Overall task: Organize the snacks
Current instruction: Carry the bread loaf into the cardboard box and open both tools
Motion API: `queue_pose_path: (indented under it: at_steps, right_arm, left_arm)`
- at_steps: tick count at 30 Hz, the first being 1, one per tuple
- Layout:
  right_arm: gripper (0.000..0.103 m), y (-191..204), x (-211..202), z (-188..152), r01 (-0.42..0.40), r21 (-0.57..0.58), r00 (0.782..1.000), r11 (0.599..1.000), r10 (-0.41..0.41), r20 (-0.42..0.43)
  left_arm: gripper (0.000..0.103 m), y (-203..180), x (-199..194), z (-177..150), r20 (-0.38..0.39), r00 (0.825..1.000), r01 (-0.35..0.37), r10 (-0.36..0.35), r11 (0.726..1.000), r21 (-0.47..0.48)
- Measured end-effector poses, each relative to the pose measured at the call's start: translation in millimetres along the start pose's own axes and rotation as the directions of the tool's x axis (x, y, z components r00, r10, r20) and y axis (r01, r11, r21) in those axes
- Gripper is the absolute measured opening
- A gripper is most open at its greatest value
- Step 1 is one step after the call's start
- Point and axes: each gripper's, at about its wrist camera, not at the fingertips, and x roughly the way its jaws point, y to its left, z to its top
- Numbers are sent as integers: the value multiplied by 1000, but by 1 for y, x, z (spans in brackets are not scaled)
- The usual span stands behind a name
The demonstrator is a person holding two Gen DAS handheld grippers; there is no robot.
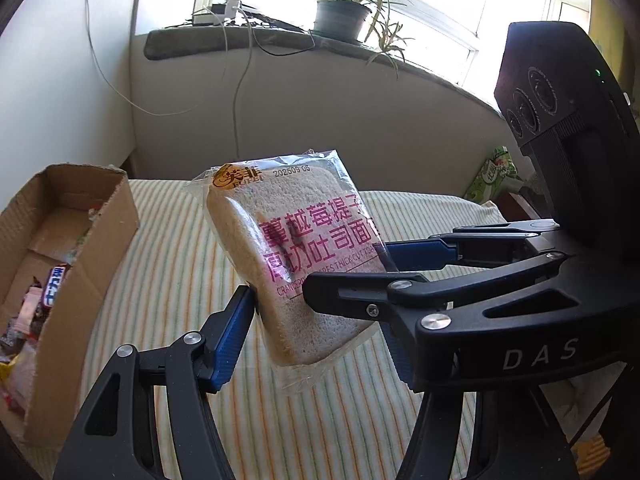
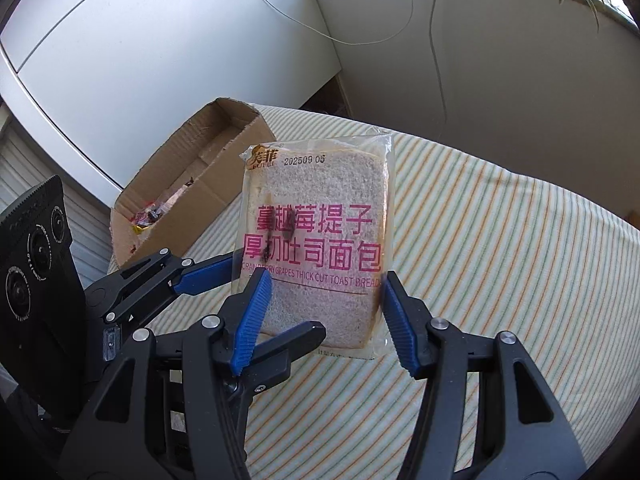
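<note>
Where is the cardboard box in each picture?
Left wrist view: the cardboard box stands at the left edge, on the striped cloth.
Right wrist view: the cardboard box is upper left of centre.
Shared landmark: the bread packet, just right of it.

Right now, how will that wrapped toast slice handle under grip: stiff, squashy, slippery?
Probably squashy: the bread pack shows soft crumb, so hard clamping may dent it. Likely light, since it hangs above the striped cloth held at its edges. The glossy wrapper, loose at its seams, could slip.
</note>
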Motion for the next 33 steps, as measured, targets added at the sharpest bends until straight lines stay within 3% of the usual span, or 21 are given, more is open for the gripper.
queue_pose_path:
  at_steps: [18, 30, 33]
  right_arm:
    - [59, 122, 48, 58, -126, -171, 992, 977, 125, -16]
    - [59, 165, 89, 72, -111, -242, 993, 964, 100, -58]
    - [59, 172, 93, 76, -102, -257, 994, 961, 91, -55]
  left_arm:
    - [62, 118, -78, 2, 78, 980, -175, 183, 980, -95]
    - [62, 164, -78, -1, 42, 967, -242, 250, 961, -137]
    - [62, 170, -78, 0, 41, 958, -277, 285, 951, -140]
